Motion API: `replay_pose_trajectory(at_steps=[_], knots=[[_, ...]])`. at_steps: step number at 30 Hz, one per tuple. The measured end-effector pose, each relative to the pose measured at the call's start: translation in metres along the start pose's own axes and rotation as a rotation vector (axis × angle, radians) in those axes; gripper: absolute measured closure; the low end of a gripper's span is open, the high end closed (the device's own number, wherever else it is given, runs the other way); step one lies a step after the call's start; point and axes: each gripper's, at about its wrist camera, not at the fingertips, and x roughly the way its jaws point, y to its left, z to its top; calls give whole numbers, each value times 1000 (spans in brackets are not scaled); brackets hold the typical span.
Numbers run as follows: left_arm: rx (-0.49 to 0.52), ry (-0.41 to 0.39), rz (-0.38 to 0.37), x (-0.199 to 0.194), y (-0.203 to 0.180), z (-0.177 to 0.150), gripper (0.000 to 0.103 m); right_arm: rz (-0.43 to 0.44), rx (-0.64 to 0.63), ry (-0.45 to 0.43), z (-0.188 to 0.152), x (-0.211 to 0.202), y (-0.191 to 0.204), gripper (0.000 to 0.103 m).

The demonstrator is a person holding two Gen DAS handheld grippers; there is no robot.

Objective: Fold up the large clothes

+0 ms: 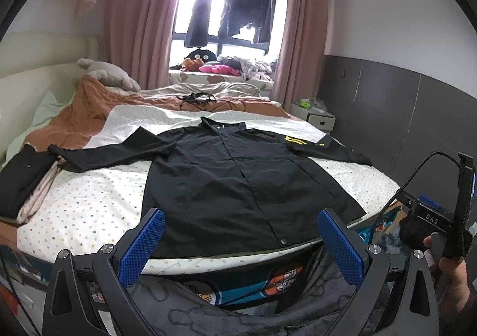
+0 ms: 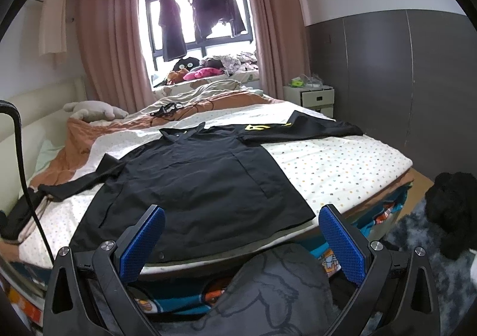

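Observation:
A large black jacket (image 1: 232,181) lies spread flat, front up, on the dotted white bed sheet (image 1: 89,201), sleeves stretched out to both sides, with a yellow patch (image 1: 293,138) on its right shoulder. It also shows in the right wrist view (image 2: 193,187). My left gripper (image 1: 241,234) is open and empty, held above the jacket's hem at the bed's near edge. My right gripper (image 2: 241,231) is open and empty, near the hem's right part. The right gripper's body (image 1: 429,216) shows at the right of the left wrist view.
A stack of folded clothes (image 1: 26,187) lies on the bed's left side. An orange blanket (image 1: 77,115), a plush toy (image 1: 104,73) and black cables (image 1: 196,99) lie further back. A white nightstand (image 2: 316,97) stands at the far right. A dark wall panel (image 2: 402,82) runs along the right.

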Motion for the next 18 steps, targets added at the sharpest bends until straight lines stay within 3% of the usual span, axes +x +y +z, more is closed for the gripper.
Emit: replay_pose_trajectory(at_steps=[18], knots=[[0, -4, 28, 4, 9, 2, 0, 3, -11, -2, 3, 13, 7, 0]])
